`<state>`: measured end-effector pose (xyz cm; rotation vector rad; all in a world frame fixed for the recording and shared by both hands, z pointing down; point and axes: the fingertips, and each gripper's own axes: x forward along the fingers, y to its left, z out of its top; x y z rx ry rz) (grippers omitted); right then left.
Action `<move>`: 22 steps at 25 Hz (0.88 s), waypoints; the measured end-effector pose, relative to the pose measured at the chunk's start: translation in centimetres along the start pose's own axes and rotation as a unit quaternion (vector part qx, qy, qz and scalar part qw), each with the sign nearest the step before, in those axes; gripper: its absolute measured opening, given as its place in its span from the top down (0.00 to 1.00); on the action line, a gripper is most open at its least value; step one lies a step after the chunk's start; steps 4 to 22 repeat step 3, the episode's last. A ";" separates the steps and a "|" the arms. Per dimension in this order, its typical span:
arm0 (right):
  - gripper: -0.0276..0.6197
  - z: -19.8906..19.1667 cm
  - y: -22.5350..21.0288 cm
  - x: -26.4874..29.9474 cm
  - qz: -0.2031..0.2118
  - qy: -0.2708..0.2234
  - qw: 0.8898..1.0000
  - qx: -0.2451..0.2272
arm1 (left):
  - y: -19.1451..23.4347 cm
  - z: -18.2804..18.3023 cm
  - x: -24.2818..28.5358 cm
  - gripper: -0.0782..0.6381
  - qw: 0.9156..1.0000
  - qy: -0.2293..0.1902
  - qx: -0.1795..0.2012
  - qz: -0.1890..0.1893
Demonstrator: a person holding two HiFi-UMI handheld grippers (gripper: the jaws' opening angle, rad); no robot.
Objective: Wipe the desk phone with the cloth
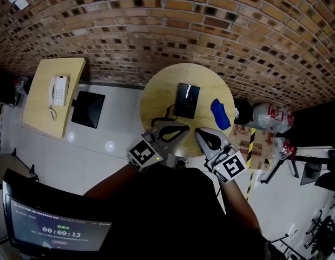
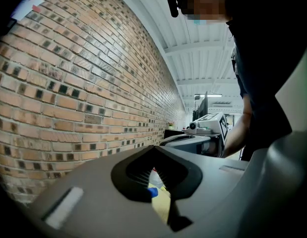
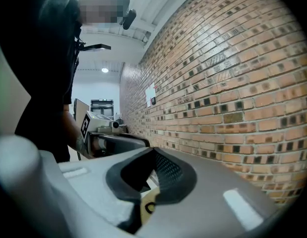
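Note:
A black desk phone (image 1: 186,100) lies on the round wooden table (image 1: 156,93), with a cord running off its near left side. To its right on the table top is the crumpled blue cloth (image 1: 220,114). My left gripper (image 1: 183,128) hovers at the table's near edge, just short of the phone, jaws shut and empty. My right gripper (image 1: 200,132) is beside it, near the cloth, also shut on nothing. In the left gripper view, a bit of blue cloth (image 2: 152,192) and yellow table show through the gap behind the closed tips (image 2: 154,148).
A brick wall (image 1: 210,20) runs behind the table. A white phone (image 1: 58,90) sits on a rectangular wooden table (image 1: 40,112) at left, with a black stool (image 1: 87,109) beside it. A plastic bag (image 1: 267,117) and a cardboard box (image 1: 248,145) are at right.

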<state>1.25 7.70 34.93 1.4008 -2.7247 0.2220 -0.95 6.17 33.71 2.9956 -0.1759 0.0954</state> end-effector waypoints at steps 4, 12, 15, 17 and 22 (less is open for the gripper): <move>0.96 -0.1 0.1 0.0 0.002 0.003 1.000 0.000 | 0.0 0.0 0.1 0.88 1.000 0.004 0.000 -0.003; 0.96 -0.1 0.1 0.0 0.002 0.003 1.000 0.000 | 0.0 0.0 0.1 0.88 1.000 0.004 0.000 -0.003; 0.96 -0.1 0.1 0.0 0.002 0.003 1.000 0.000 | 0.0 0.0 0.1 0.88 1.000 0.004 0.000 -0.003; 0.96 -0.1 0.1 0.0 0.002 0.003 1.000 0.000 | 0.0 0.0 0.1 0.88 1.000 0.004 0.000 -0.003; 0.96 -0.1 0.1 0.0 0.002 0.003 1.000 0.000 | 0.0 0.0 0.1 0.88 1.000 0.004 0.000 -0.003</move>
